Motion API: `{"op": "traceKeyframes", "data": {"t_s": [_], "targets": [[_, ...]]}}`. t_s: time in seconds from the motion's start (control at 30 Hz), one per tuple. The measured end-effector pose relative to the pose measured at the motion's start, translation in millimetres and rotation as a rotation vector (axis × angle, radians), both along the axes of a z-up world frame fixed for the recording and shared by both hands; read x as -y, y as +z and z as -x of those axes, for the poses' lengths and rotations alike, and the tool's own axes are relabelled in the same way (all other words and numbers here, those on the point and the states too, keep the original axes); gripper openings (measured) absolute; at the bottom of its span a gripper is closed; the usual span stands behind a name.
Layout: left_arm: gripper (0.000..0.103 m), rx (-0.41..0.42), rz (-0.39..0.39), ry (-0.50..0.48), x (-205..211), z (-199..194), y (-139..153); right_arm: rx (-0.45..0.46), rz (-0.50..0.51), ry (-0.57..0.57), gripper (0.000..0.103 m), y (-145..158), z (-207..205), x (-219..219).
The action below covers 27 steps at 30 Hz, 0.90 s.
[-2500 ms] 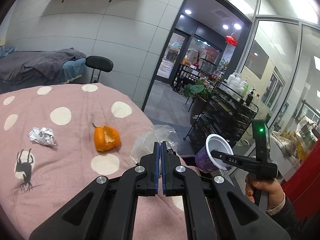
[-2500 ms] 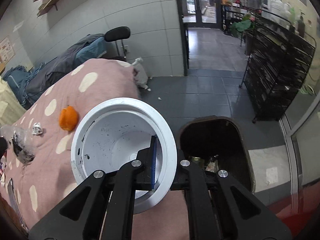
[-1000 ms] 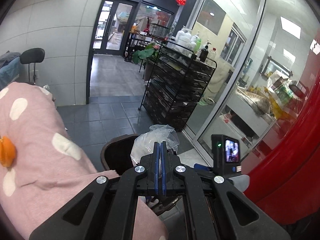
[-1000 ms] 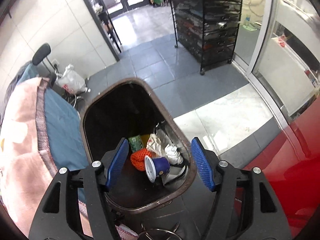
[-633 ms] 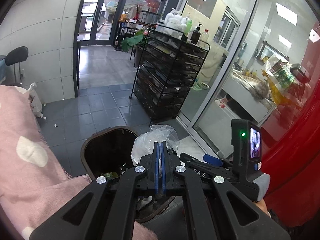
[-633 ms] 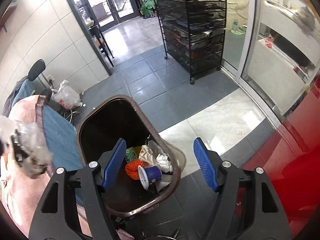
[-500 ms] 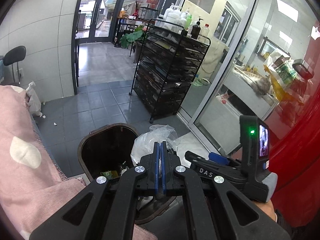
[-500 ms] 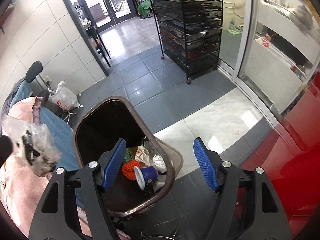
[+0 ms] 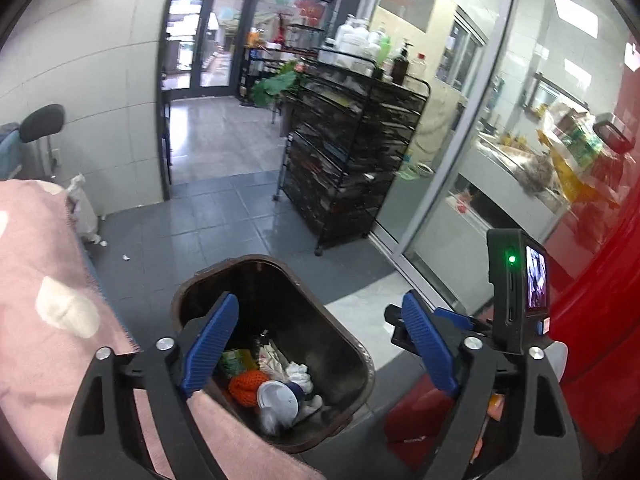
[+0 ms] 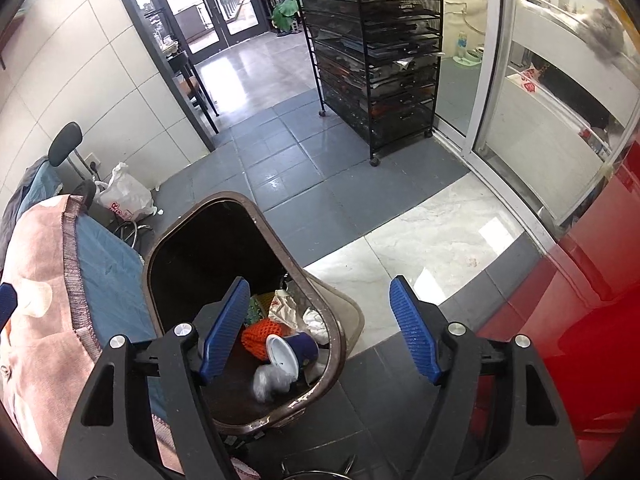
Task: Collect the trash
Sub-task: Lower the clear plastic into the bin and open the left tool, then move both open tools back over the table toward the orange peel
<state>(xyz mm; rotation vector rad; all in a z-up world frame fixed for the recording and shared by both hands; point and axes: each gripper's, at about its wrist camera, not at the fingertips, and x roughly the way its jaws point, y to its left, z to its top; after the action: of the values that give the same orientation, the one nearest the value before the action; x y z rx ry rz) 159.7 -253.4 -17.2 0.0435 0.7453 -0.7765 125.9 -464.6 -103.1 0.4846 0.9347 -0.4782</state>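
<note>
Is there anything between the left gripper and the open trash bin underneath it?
Nothing visible. The left gripper, whose jaws have just been opening, hangs empty above the bin, whose mouth has no lid. A clear plastic bag is blurred inside, beside the purple cup.

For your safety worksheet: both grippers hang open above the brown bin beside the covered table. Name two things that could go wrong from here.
1. The left gripper has just opened its jaws with nothing between them; the clear plastic bag lies blurred on the heap, so it may spill over the bin rim.
2. The right gripper hangs close by; turning back, either could catch the pink tablecloth.
</note>
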Motion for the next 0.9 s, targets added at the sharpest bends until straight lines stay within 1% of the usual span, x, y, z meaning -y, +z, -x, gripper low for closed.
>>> {"op": "traceKeyframes", "data": {"t_s": [0.13, 0.23, 0.4, 0.53, 0.63, 0.77, 0.9], "targets": [[0.087, 0.011, -0.003, 0.042, -15.3, 2.0, 3.3, 0.017, -0.002, 0.021, 0.076, 4.8, 0.0, -7.6], [0.088, 0.020, 0.010, 0.073, -31.5, 4.7, 8.2, 0.034, 0.006, 0.042, 0.077, 10.9, -2.1, -16.5], [0.095, 0.091, 0.015, 0.171, -66.8, 11.0, 19.4, 0.066, 0.010, 0.095, 0.078, 22.0, -8.0, -35.3], [0.097, 0.134, 0.016, 0.247, -99.2, 19.1, 28.0, 0.085, 0.014, 0.157, 0.079, 30.7, -16.6, -57.5], [0.097, 0.165, -0.014, 0.312, -122.0, 22.8, 32.4, 0.101, 0.018, 0.213, 0.079, 38.6, -23.9, -77.4], [0.097, 0.187, -0.078, 0.371, -146.3, 26.7, 34.3, 0.128, 0.025, 0.301, 0.080, 50.0, -31.6, -110.1], [0.097, 0.178, -0.089, 0.448, -179.3, 27.4, 32.5, 0.147, 0.033, 0.402, 0.081, 60.1, -41.8, -147.3]]}}
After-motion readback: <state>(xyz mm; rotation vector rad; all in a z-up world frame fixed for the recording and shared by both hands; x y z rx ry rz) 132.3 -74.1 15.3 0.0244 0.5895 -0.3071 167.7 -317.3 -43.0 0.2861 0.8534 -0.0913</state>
